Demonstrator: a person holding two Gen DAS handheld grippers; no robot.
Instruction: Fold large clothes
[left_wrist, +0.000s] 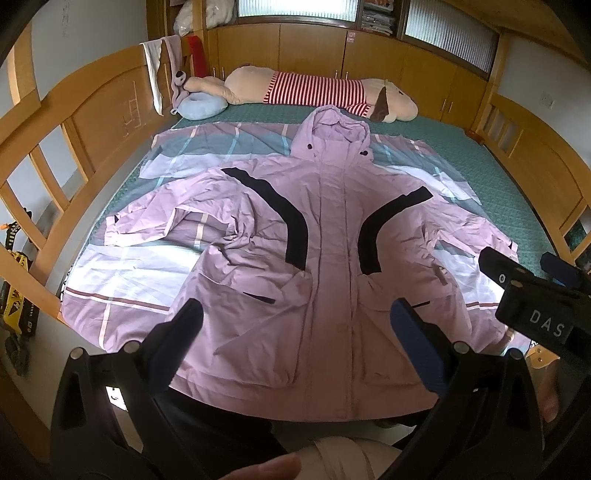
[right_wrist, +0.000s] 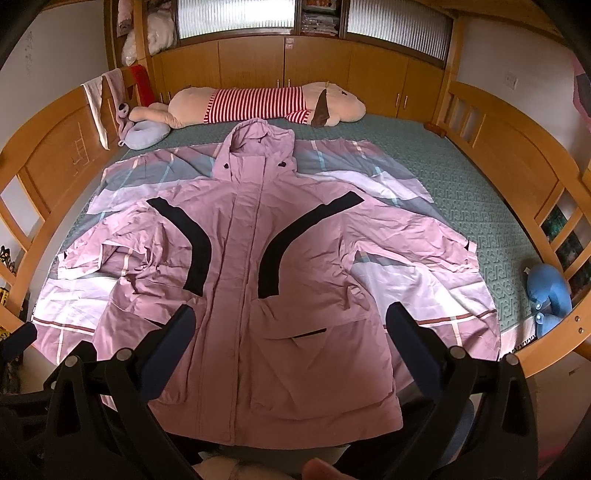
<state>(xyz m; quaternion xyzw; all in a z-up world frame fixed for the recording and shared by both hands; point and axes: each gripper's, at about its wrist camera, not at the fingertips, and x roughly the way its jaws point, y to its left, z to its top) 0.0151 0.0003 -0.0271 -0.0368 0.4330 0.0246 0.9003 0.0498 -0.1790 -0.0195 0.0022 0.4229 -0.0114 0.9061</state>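
Note:
A large lilac hooded jacket (left_wrist: 332, 258) with curved black stripes lies face up and spread flat on the bed, also in the right wrist view as the jacket (right_wrist: 240, 280). Its hood (left_wrist: 332, 133) points to the far side, and both sleeves lie out sideways. My left gripper (left_wrist: 295, 317) hovers open above the jacket's lower half, holding nothing. My right gripper (right_wrist: 291, 321) is likewise open above the hem area, empty. The right gripper's body (left_wrist: 532, 295) shows at the right edge of the left wrist view.
A checked sheet (right_wrist: 424, 295) lies under the jacket on a green mattress (right_wrist: 480, 206). A long plush toy in a red-striped shirt (right_wrist: 266, 103) lies along the far side. Wooden rails (right_wrist: 517, 147) surround the bed. A blue plush (right_wrist: 546, 291) sits at the right edge. A person's hand (left_wrist: 266, 469) shows below.

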